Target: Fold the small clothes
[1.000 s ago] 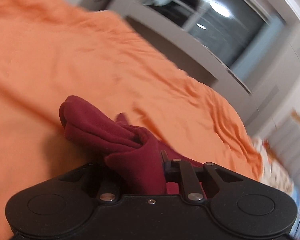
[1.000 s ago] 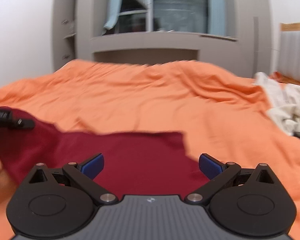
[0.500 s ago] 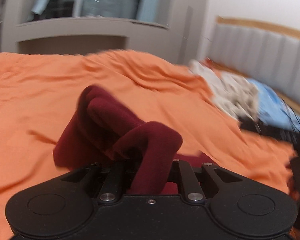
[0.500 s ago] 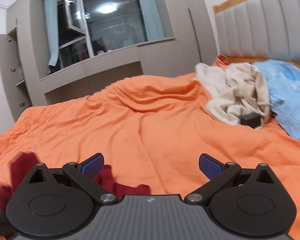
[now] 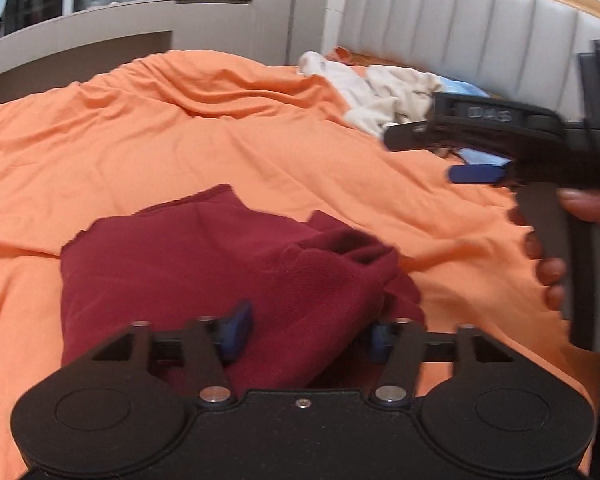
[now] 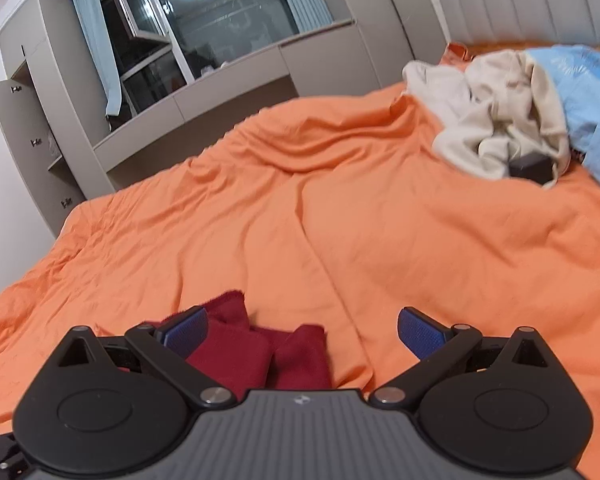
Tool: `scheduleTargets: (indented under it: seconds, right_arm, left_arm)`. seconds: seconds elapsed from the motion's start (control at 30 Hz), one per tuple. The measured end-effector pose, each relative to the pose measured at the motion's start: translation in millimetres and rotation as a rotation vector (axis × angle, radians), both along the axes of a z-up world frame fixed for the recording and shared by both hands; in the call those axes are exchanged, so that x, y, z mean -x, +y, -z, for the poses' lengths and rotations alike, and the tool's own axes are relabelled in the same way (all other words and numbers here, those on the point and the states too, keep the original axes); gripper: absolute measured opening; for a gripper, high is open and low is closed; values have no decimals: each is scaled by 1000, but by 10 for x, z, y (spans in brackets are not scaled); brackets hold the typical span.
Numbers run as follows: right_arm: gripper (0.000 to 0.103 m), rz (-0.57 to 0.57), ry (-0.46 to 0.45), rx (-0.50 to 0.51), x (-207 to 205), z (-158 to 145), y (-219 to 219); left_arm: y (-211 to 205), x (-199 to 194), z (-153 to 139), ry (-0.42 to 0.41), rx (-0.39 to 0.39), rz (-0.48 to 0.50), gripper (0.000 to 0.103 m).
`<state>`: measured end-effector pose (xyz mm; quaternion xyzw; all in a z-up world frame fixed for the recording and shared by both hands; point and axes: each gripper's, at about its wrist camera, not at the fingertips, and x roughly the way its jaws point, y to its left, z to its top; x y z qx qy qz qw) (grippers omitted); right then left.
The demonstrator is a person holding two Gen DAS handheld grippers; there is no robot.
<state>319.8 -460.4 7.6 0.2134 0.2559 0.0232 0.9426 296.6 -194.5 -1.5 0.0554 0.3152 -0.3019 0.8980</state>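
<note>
A dark red garment point(image 5: 180, 264) lies folded over and bunched on the orange bed sheet point(image 5: 180, 128). My left gripper point(image 5: 310, 332) sits low over its near edge. Its jaws are opening, and a raised fold of the garment stands between the blue pads point(image 5: 240, 328) without being pressed. In the right wrist view the same garment point(image 6: 236, 356) shows just under my right gripper point(image 6: 304, 330), which is open with nothing held. The left wrist view shows the right gripper point(image 5: 440, 152) from the side at the right, a person's hand point(image 5: 548, 264) on its handle.
A heap of beige clothes point(image 6: 492, 120) and a light blue garment point(image 6: 588, 92) lie at the far right of the bed, with a small dark object point(image 6: 532, 168) beside them. A padded grey headboard point(image 5: 460, 20) stands behind. Grey cabinets and a window point(image 6: 220, 32) line the far wall.
The left gripper's jaws, shut on the red garment before, have parted and the garment has settled on the sheet. Both views swung right toward the headboard; the right gripper entered the left view.
</note>
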Motion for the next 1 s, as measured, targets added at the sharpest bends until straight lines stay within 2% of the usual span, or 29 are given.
scheduleTargets:
  seconds: [0.03,0.13,0.3,0.33,0.43,0.57,0.67,0.73,0.77,0.83,0.87,0.93,1.0]
  right_arm:
    - [103,-1,10,-1,-14,20,8]
    - [103,-25,42,-14,-90,98,46]
    - [103,-130,86,-141,-300,310,91]
    - [100,-141,96,-158,-337,353,112]
    - [82,-163,118,-186,-382,430,178]
    - [64,-175,124,-181,-384,453,236]
    - [54,-176,144,-200,-396,506,242]
    - [36,-185,153,-228,-404,535,236]
    - [24,-188,154,-242,-402,546,236]
    - [15,-193,148,-260,-398,544,244]
    - [11,-191,138,-257,-387,526,252]
    - [8,-184,107,-245,-356,472,264]
    - [8,-179,69,-239,-317,395,264]
  left_arm:
    - [7,28,-14,-5,3,18,77]
    - [48,139,-35,-41,-8,61,89]
    - [77,312,-7,-142,-45,83,95]
    - [93,348,2,-165,-41,79,95]
    - [106,432,22,-204,-57,72,95]
    - [121,515,-17,-273,-87,67,93]
    - [132,528,-33,-275,-77,90,78]
    - [136,520,-36,-265,-68,99,59]
    - [133,513,-35,-261,-65,104,55]
    - [127,506,-38,-253,-53,117,42]
    - [124,503,-34,-252,-49,121,38]
    - [106,499,-20,-253,-49,127,24]
    - [101,515,-12,-269,-42,123,18]
